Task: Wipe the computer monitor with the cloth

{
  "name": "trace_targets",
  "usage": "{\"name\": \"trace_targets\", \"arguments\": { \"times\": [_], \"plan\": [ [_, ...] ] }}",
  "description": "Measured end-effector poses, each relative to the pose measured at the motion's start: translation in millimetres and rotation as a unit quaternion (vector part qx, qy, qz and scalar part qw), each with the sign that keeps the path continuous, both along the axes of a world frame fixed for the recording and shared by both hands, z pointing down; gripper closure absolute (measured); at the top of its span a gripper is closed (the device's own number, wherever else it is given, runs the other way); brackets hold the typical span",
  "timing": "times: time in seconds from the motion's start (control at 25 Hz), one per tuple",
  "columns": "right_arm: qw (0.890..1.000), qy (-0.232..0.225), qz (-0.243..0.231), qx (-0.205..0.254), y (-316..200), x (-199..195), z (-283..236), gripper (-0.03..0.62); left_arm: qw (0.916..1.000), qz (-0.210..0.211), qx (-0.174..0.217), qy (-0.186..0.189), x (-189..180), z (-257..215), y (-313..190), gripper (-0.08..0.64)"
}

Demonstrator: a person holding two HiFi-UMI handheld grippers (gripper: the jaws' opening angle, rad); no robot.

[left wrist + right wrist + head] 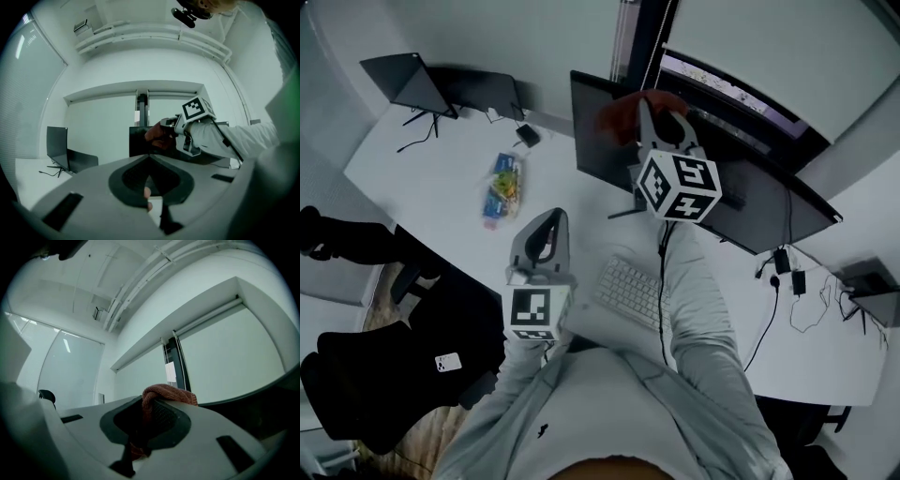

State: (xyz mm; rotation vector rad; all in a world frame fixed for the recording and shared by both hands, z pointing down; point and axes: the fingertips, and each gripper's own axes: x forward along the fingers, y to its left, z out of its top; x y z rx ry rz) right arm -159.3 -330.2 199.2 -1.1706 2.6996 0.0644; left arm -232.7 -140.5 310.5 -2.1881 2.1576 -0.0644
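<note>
Your right gripper (654, 111) clamps the rust-red woven cloth (622, 113) at the wide black curved monitor (752, 202), upper centre, apparently to wipe it; your left gripper (550, 218), jaws together and empty, hangs clear mid-frame.

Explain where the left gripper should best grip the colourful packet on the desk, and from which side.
Probably across its narrow middle, coming from above: the colourful packet lies flat and elongated on the desk, with bare surface along both long edges. The left gripper, now shut, would need opening first.
</note>
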Motion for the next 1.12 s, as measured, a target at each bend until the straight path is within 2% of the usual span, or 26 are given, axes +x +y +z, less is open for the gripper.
{"name": "trace_targets", "arguments": {
  "times": [0.32, 0.6, 0.8, 1.12],
  "plan": [
    [0.998, -0.013, 0.058, 0.006, 7, 115, -3, 0.540, 0.9966, 0.082, 0.003, 0.003, 81, 0, -27, 0.541],
    [0.992, -0.024, 0.124, 0.013, 11, 236, -4, 0.540, 0.9880, 0.155, 0.002, -0.001, 167, 1, -47, 0.541],
    [0.987, -0.026, 0.157, 0.020, 15, 307, -6, 0.541, 0.9811, 0.193, 0.000, -0.009, 218, 5, -55, 0.541],
    [0.976, -0.053, 0.212, 0.019, 23, 396, -7, 0.541, 0.9748, 0.223, -0.002, -0.010, 261, 7, -66, 0.541]
  ]
}}
